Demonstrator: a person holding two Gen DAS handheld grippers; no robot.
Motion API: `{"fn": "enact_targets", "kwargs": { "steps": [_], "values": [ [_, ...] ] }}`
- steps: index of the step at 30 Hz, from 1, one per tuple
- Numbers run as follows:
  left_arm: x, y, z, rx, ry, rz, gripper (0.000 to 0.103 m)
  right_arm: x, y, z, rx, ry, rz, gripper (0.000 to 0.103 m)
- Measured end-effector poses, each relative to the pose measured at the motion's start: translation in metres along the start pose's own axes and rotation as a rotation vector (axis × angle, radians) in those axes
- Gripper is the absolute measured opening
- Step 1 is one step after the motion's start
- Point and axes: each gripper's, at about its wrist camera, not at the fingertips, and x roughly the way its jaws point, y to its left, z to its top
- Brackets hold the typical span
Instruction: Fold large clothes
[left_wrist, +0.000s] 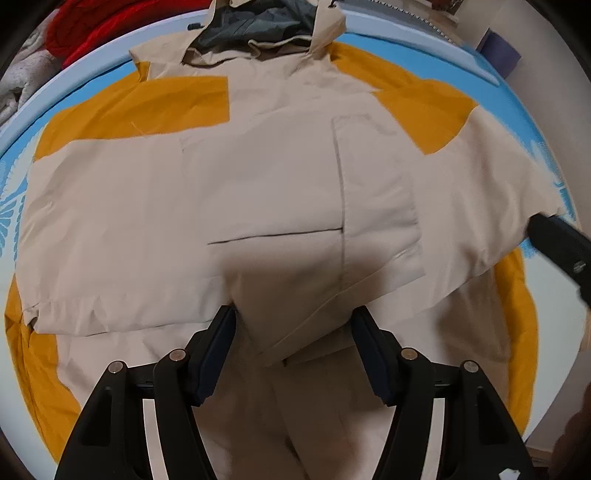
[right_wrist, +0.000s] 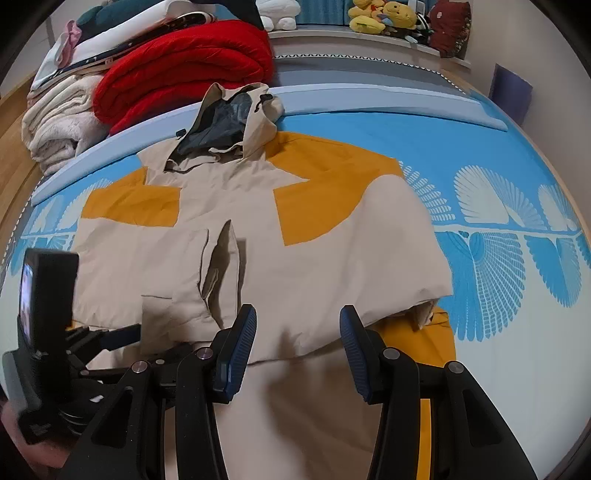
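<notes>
We held both tools, the left tool and the right tool, released and empty above the jacket, which lay flat on the bed. We judged that the folded sleeves could slip open if a pad caught only the top layer.

Home bedroom. Bed w/ blue patterned sheet, folded red blanket (beige one beside). Plush toys on ledge behind.

beige-and-mustard jacket, red blanket
</notes>
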Motion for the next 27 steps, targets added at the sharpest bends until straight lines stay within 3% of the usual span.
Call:
{"fn": "enact_targets", "kwargs": {
  "steps": [5,9,15,21,27],
  "values": [
    [0.000,0.006,-0.002,-0.014,-0.017,0.039,0.043,0.000,0.001,0.000,0.007,0.004,-0.002,0.048],
    [-0.009,0.009,-0.002,-0.028,-0.042,0.063,0.039,0.006,0.001,-0.002,0.014,0.024,-0.001,0.048],
    [-0.029,0.041,0.003,-0.147,-0.092,0.058,0.019,0.016,-0.003,-0.002,0.067,0.063,0.017,0.048],
    [-0.048,0.096,0.005,-0.363,-0.101,0.010,0.021,0.023,-0.004,0.000,0.098,0.089,0.034,0.048],
    [-0.045,0.159,-0.008,-0.614,-0.039,-0.066,0.025,0.041,-0.020,-0.002,0.246,0.160,0.099,0.048]
  ]
}}
